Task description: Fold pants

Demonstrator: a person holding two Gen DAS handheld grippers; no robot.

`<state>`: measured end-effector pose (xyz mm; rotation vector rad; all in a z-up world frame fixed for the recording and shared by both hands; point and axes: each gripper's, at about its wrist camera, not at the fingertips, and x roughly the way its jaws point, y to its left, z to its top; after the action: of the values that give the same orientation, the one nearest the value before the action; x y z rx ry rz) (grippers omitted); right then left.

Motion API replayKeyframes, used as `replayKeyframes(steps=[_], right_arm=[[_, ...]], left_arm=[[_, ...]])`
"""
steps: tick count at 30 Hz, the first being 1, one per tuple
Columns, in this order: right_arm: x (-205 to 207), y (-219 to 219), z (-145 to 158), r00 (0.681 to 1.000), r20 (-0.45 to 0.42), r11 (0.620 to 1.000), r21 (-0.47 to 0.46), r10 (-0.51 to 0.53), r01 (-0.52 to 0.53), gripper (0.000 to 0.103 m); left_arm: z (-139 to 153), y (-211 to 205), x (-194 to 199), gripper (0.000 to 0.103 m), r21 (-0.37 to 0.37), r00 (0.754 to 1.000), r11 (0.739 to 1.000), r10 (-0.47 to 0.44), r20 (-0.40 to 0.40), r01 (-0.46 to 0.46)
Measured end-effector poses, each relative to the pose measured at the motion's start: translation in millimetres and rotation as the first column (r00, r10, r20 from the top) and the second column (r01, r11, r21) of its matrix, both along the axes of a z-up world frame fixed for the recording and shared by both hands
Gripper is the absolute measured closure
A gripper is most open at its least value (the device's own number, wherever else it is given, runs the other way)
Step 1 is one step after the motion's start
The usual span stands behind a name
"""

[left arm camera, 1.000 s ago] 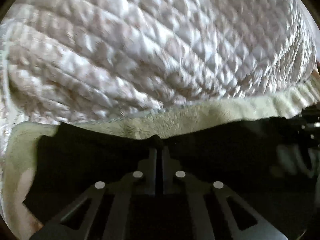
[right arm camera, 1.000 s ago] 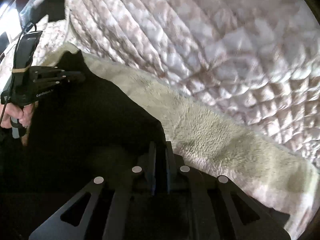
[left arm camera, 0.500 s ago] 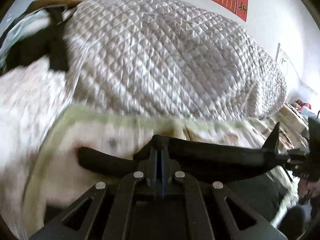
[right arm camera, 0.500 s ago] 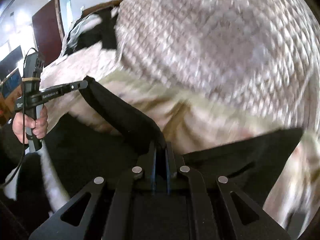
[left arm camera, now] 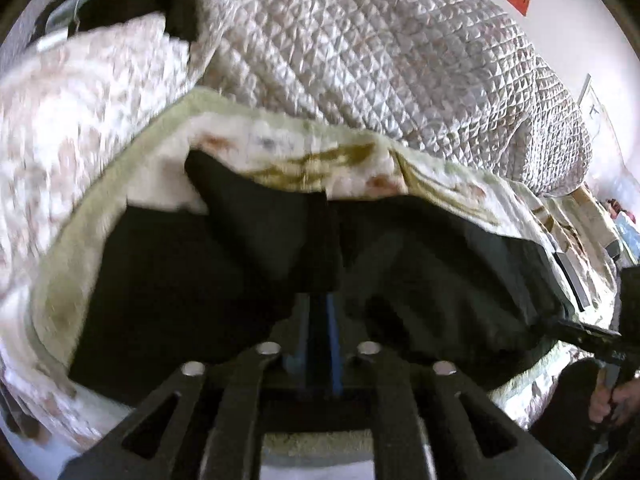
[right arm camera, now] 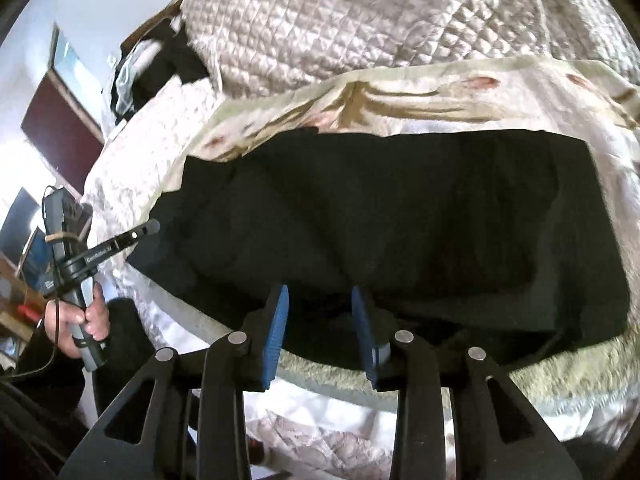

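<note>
Since half a second ago you have brought the lifted edge of the pants [right arm camera: 384, 216] over and down; the fabric that was strung taut in the air between your two grippers now lies as a doubled dark slab on the blanket [right arm camera: 400, 96]. Your right gripper [right arm camera: 322, 326] has let go: its blue pads [right arm camera: 278, 332] stand wide apart with nothing between them. Your left gripper [left arm camera: 320, 276] reads differently. Its jaws are narrow, only a thin blue sliver showing, and a dark band of cloth runs straight out from the tips, so it looks to be pinching the pants [left arm camera: 240, 280]; motion blur keeps me from being fully sure.

Position, all relative to the blanket: the pants lie across its near half, long axis running left to right in both views, the near edge close to the blanket's fuzzy hem [right arm camera: 520, 376]. In the right view the far right corner looks square and flat; the left end is rumpled, with a raised fold near where the left gripper [right arm camera: 136, 236] sits at that end.

Key relation for the next move: the pants lie directly ahead of and just below the right jaws, touching or nearly so at the near edge. The left hand is at the short end. The next fold likely goes end to end along the long axis.

Beyond the blanket: quilted bedspread [left arm camera: 380, 60], dark clothes [right arm camera: 160, 68] piled at its far left.
</note>
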<state>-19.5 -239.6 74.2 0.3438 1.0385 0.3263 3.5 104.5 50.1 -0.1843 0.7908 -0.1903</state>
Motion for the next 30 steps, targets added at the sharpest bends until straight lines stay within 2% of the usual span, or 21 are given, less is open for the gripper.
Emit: replayKeyframes(steps=[1, 3, 5, 8, 13, 15, 17, 19, 22, 24, 27, 30], right_arm=[[-3.1, -1.8, 0.2, 1.0, -0.001, 1.0, -0.001, -0.016, 0.016, 0.069], [-12.3, -9.6, -0.6, 0.997, -0.011, 0.997, 0.013, -0.073, 0.073, 0.069], [-18.8, -19.4, -4.7, 0.991, -0.03, 0.991, 0.037, -0.131, 0.132, 0.069], [-24.8, -31.9, -9.5, 0.978, -0.061, 0.977, 0.057, -0.2, 0.204, 0.069], [-29.0, -53.1, -18.3, 0.951, -0.11, 0.951, 0.078, -0.289, 0.298, 0.069], [-28.5, -61.1, -24.1, 0.935, -0.137, 0.938, 0.071, -0.327, 0.339, 0.064], [-28.2, -68.7, -30.7, 0.919, -0.17, 0.924, 0.089, -0.355, 0.373, 0.062], [-30.9, -74.9, -34.1, 0.907, -0.185, 0.906, 0.129, -0.377, 0.403, 0.062], [-31.6, -83.4, -31.7, 0.895, -0.156, 0.89, 0.13, -0.418, 0.438, 0.062], [-31.0, -90.9, -29.4, 0.88, -0.132, 0.871, 0.135, -0.456, 0.472, 0.062], [-29.6, -104.3, -28.6, 0.846, -0.121, 0.83, 0.164, -0.519, 0.532, 0.062], [-28.6, -109.7, -29.7, 0.826, -0.118, 0.81, 0.16, -0.551, 0.564, 0.062]], left_arm=[[3.4, -1.7, 2.8, 0.066, 0.009, 1.0, 1.0, 0.004, 0.01, -0.004], [6.0, -10.2, 14.3, 0.055, 0.027, 1.0, 1.0, -0.001, 0.012, 0.001], [1.9, -23.1, 27.6, 0.055, 0.051, 1.0, 0.998, -0.029, -0.005, 0.029], [-11.1, -44.1, 47.2, 0.055, 0.132, 0.998, 0.989, -0.055, -0.042, 0.06], [-32.3, -57.5, 76.3, 0.055, 0.199, 0.995, 0.978, -0.04, -0.088, 0.057], [-39.2, -60.0, 84.3, 0.061, 0.227, 0.994, 0.973, -0.028, -0.105, 0.051], [-42.7, -61.7, 87.0, 0.087, 0.255, 0.995, 0.966, -0.023, -0.102, 0.049], [-40.7, -58.2, 86.6, 0.098, 0.255, 0.996, 0.966, -0.013, -0.09, 0.035], [-25.8, -40.4, 76.2, 0.099, 0.195, 0.999, 0.98, 0.045, -0.026, -0.039], [-10.2, -20.1, 58.3, 0.099, 0.156, 0.992, 0.98, 0.116, 0.043, -0.121], [2.9, 14.6, 24.6, 0.099, 0.092, 0.968, 0.966, 0.234, 0.096, -0.243], [-1.8, 43.4, -2.4, 0.099, 0.043, 0.95, 0.951, 0.301, 0.085, -0.306]])
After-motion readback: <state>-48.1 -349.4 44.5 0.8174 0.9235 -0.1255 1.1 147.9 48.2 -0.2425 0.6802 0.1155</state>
